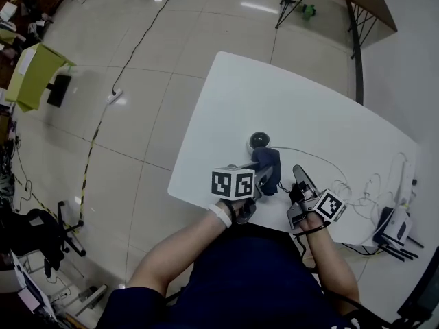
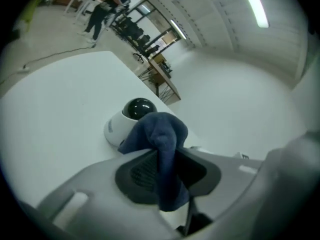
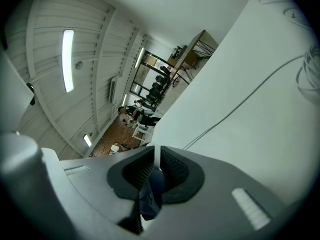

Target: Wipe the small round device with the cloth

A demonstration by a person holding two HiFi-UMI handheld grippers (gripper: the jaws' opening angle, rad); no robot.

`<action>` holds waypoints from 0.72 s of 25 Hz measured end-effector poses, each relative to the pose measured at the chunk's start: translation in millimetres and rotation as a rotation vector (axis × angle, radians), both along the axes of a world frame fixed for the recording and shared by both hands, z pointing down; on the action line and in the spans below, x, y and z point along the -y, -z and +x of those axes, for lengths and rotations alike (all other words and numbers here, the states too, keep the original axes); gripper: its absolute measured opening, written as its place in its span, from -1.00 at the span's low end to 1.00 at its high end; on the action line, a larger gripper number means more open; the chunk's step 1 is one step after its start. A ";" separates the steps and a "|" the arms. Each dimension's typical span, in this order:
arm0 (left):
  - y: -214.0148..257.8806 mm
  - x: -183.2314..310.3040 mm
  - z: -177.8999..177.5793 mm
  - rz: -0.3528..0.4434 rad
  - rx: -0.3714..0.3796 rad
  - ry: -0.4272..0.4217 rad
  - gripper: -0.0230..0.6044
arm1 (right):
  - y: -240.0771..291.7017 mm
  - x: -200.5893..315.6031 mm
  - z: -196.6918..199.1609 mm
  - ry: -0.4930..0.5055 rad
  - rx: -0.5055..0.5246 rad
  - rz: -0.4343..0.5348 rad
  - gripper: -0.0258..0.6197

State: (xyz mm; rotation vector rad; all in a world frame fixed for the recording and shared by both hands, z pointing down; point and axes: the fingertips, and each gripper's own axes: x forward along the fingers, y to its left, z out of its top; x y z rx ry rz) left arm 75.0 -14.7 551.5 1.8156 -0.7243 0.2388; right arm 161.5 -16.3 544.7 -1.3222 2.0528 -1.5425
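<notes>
Just beyond your left gripper [image 2: 167,159], clamped on the cloth [image 2: 160,131] whose corner your right gripper [image 3: 157,159] pinches, the small round device [image 2: 129,116] sits on the worktop [image 1: 309,115], so sweep the bunched fold lightly around its dome without shoving it.

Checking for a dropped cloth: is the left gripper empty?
No, the left gripper pinches the blue cloth between its jaws, bunched up just in front of the small round device.

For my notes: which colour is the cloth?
The cloth is dark blue; clearest in left gripper view.
</notes>
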 end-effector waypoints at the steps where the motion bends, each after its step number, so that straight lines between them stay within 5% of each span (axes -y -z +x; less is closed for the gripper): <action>1: -1.7 -1.6 -4.5 0.024 0.042 -0.048 -0.61 | 0.2 2.0 3.6 -0.005 -0.002 0.002 -0.79; 8: -17.0 14.2 -71.0 0.267 0.441 -0.410 -0.61 | 0.8 9.0 4.3 -0.036 0.003 0.005 -0.79; 15: -36.1 41.0 -96.4 0.662 0.827 -1.032 -0.61 | 9.0 0.7 2.6 -0.068 -0.013 0.011 -0.79; 18: -37.7 58.5 -95.6 0.865 0.932 -1.257 -0.61 | 10.8 -6.4 14.3 -0.116 -0.021 0.013 -0.79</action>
